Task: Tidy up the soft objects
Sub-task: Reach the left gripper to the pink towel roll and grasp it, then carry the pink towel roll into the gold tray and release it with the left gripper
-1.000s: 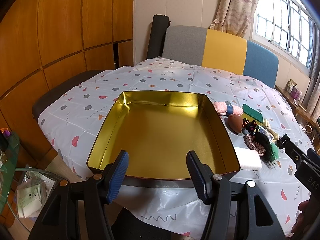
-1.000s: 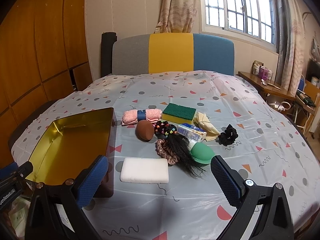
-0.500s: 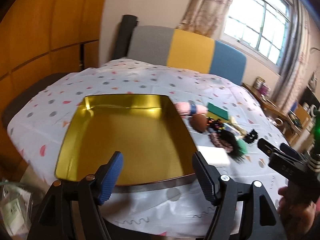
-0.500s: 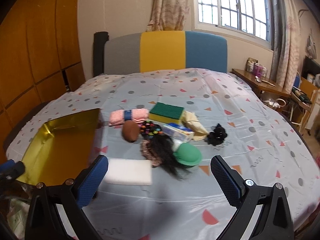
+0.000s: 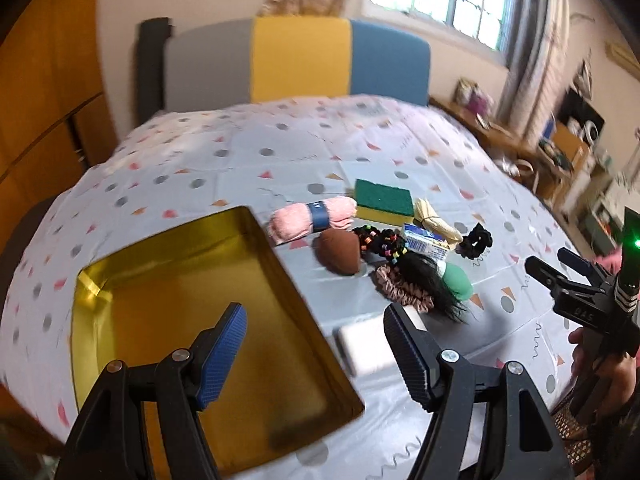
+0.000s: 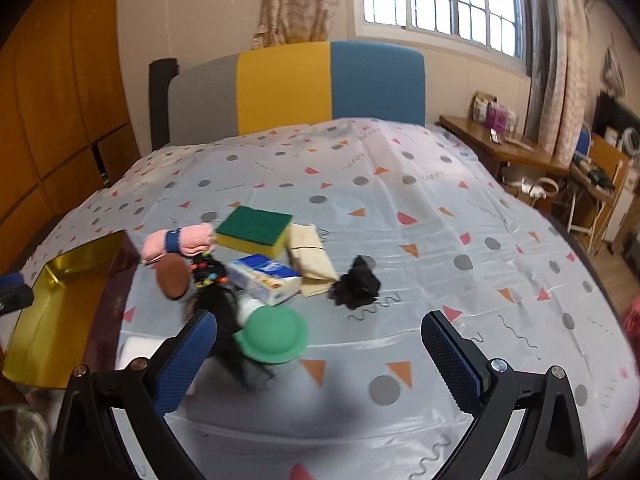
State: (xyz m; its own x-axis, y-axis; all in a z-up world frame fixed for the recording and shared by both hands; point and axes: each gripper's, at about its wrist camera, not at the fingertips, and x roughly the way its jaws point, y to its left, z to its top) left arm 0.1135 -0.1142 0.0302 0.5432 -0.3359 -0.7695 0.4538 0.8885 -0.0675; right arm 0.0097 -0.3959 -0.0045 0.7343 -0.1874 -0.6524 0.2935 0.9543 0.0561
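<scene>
A pile of soft things lies on the patterned sheet: a pink towel roll (image 5: 312,218) (image 6: 180,240), a green-and-yellow sponge (image 5: 384,200) (image 6: 256,226), a brown puff (image 5: 338,252) (image 6: 172,276), a green puff (image 5: 456,280) (image 6: 274,338), a black scrunchie (image 5: 476,240) (image 6: 358,280) and a white sponge (image 5: 364,344). To their left stands an empty gold tin (image 5: 180,300) (image 6: 60,300). My left gripper (image 5: 316,344) hangs open above the tin's right wall and the white sponge, holding nothing. My right gripper (image 6: 320,344) is open just before the green puff, also empty.
A tissue pack (image 6: 266,278), a beige cloth (image 6: 310,258), beaded hair ties (image 5: 380,240) and a black hair piece (image 5: 428,280) sit in the pile. A padded headboard (image 6: 284,84) stands behind. A wooden side table (image 6: 504,148) is at the right. A hand (image 5: 600,360) holds the right gripper.
My left gripper has swung right, from centred over the tin to its right edge, and its jaws stand wider. My right gripper has moved closer to the pile, near the green puff.
</scene>
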